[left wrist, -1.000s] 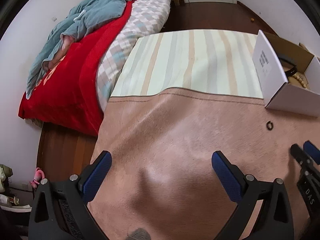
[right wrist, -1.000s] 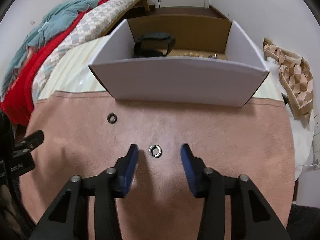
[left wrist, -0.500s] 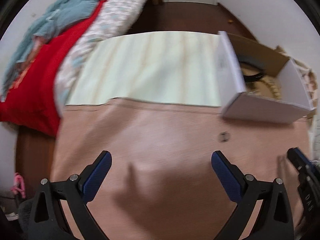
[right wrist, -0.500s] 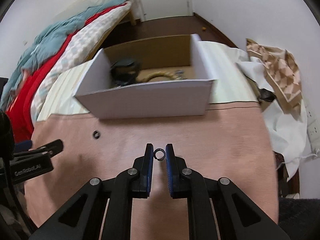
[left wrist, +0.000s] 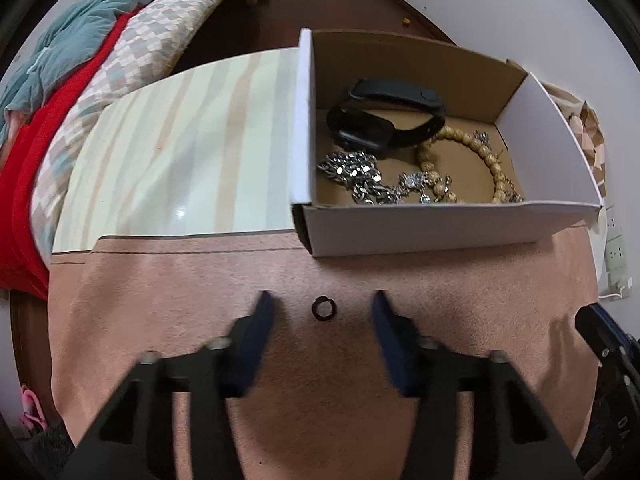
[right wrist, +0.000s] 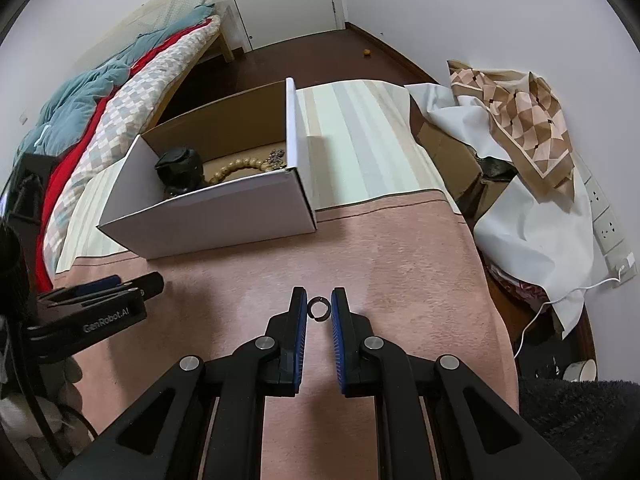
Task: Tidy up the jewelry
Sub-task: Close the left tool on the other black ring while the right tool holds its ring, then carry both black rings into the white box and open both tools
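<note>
A small dark ring (left wrist: 323, 307) lies on the pink cloth (left wrist: 160, 320), just in front of the white cardboard box (left wrist: 440, 224). My left gripper (left wrist: 322, 298) points down over it with a jaw on each side. The jaws are closing and the pads are still apart from the ring. My right gripper (right wrist: 319, 296) is shut on a silver ring (right wrist: 319, 308), held above the cloth. In the box lie a black wristband (left wrist: 384, 120), a silver chain (left wrist: 356, 176) and a wooden bead bracelet (left wrist: 480, 152).
The box (right wrist: 208, 216) stands where the pink cloth meets the striped tabletop (right wrist: 360, 140). A bed with a red blanket (left wrist: 24, 168) is at the left. At the right are a white sheet (right wrist: 532, 232), a patterned cloth (right wrist: 520, 116) and a wall socket strip (right wrist: 612, 232).
The left gripper swung right until the dark ring sat between its jaws, which narrowed from wide open. The right gripper closed on the silver ring and lifted it off the cloth.
</note>
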